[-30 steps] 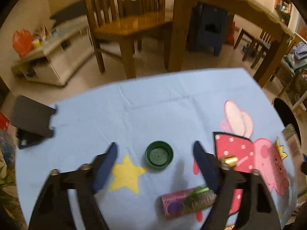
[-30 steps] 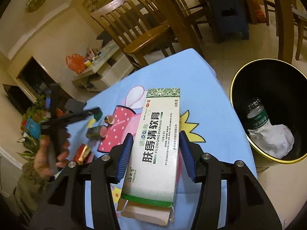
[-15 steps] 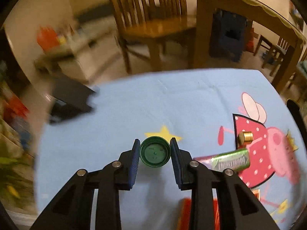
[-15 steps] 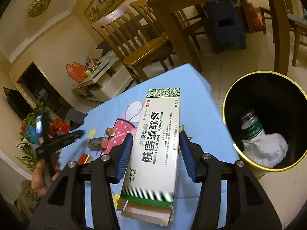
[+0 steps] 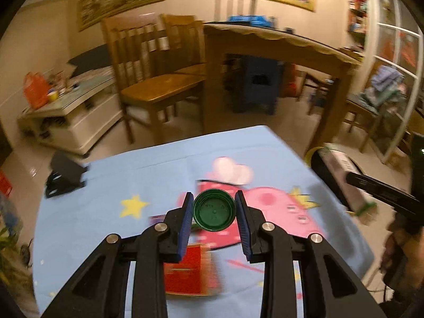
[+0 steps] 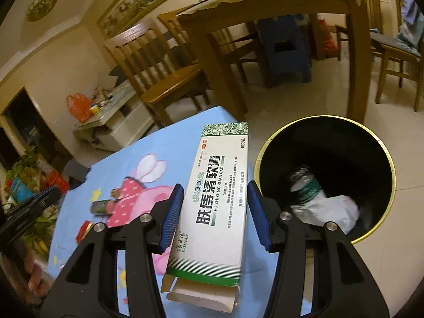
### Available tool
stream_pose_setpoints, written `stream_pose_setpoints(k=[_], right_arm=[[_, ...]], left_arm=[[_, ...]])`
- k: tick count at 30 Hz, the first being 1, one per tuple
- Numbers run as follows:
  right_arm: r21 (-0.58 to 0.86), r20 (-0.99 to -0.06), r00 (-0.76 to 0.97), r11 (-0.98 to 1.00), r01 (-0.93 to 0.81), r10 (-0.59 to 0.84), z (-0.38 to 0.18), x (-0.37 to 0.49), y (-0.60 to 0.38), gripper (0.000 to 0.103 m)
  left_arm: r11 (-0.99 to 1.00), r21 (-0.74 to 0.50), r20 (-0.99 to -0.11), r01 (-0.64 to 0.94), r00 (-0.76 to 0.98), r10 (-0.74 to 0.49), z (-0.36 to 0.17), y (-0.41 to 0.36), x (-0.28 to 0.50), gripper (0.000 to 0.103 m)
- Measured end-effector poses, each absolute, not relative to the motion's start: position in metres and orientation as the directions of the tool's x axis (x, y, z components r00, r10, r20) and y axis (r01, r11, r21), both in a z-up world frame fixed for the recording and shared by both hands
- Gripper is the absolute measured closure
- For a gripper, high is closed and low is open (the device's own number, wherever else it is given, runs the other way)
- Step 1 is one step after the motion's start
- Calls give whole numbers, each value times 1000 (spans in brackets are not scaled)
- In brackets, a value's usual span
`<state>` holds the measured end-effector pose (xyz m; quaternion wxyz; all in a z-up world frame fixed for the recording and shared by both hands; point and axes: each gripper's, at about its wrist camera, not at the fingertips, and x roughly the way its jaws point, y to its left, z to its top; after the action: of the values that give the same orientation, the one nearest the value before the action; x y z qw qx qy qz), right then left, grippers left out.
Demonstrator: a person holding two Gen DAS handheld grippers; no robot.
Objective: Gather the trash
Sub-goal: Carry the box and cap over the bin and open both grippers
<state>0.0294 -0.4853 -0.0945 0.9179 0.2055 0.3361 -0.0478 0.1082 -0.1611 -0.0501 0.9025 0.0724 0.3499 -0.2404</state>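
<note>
My left gripper (image 5: 214, 212) is shut on a green bottle cap (image 5: 214, 214) and holds it above the blue cartoon tablecloth (image 5: 148, 169). My right gripper (image 6: 216, 206) is shut on a white and green ointment box (image 6: 216, 204), held over the table's right edge beside the black gold-rimmed trash bin (image 6: 381, 145). The bin holds a plastic bottle (image 6: 304, 182) and crumpled white paper (image 6: 331, 212). The box and right gripper also show at the right in the left wrist view (image 5: 341, 177).
On the cloth lie a red packet (image 5: 188, 270), a purple-green wrapper (image 6: 102, 206) and a small gold cap (image 6: 116, 193). A black stand (image 5: 65, 177) sits at the table's far left. Wooden chairs (image 5: 159, 84) and a dining table (image 6: 278, 8) stand beyond.
My left gripper closed on the green cap and lifted it, swinging right toward the bin. My right gripper carried the box closer to the bin.
</note>
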Motion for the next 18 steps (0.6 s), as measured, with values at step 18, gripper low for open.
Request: stream_pose_setpoints(k=[18], right_arm=[[312,-580,793,848,428,-186,-85,25,-582,54]], left_arm=[[744,6,-678,668,549,-488,-57,-289,66,73]])
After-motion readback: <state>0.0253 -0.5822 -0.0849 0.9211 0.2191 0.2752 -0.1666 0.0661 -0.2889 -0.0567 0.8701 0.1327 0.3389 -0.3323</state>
